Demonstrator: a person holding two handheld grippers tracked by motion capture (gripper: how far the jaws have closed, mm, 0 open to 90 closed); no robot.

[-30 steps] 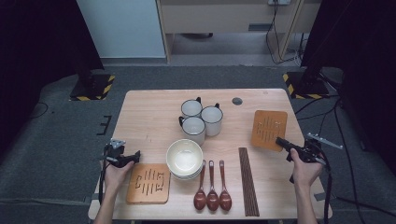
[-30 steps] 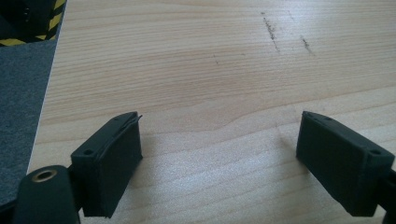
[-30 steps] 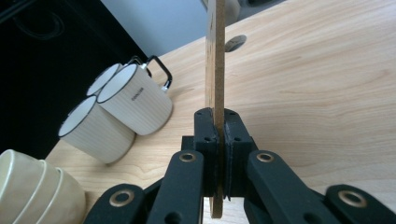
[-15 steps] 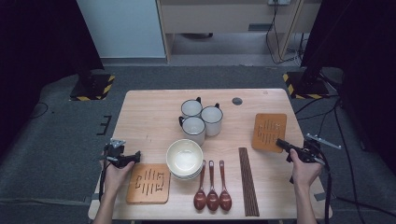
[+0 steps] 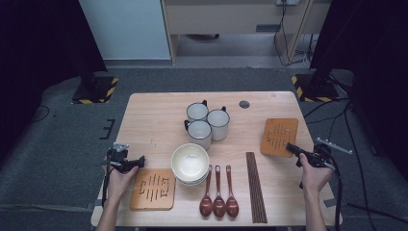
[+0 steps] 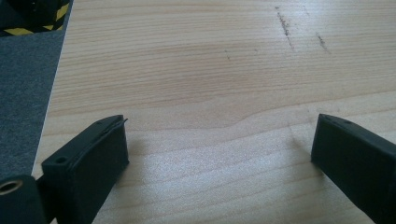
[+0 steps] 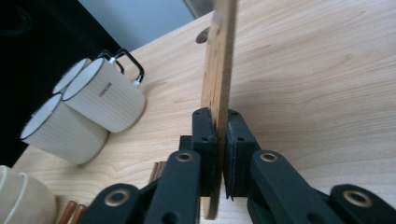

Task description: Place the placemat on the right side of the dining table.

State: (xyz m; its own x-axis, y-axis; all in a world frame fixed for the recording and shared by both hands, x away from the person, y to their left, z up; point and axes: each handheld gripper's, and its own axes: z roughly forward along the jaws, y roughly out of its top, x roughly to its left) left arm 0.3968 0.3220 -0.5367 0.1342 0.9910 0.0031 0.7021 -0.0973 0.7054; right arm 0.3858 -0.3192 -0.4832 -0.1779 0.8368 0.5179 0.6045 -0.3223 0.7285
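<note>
1. While both hands rest at the near corners, the wooden table (image 5: 154, 120) carries a place-setting kit: three mugs (image 5: 207, 122) clustered at centre, a stack of bowls (image 5: 190, 164) in front of them, three spoons (image 5: 219, 192) and a bundle of chopsticks (image 5: 255, 185) along the near edge.
2. Two wooden coasters are the work items. The left coaster (image 5: 153, 188) lies flat at the near left, just beside the bowls. The right coaster (image 5: 279, 136) sits at the right side, well apart from the mugs.
3. Right gripper (image 5: 294, 149): the right gripper view shows the jaws pinched on the near edge of that coaster (image 7: 219, 70). They have just been easing open a little, but the pads (image 7: 204, 135) look to be on the board at this point.
4. Left gripper (image 5: 139, 161): jaws spread wide, nothing between them, bare table (image 6: 210, 84) ahead. They have just been opening. It sits just beside the left coaster, not touching it.
5. Step judged: placing coasters; left one looks set down and released, right one at the release point.
6. Next move likely calls for opening the right jaws fully, then backing off level so the coaster is not dragged.
</note>
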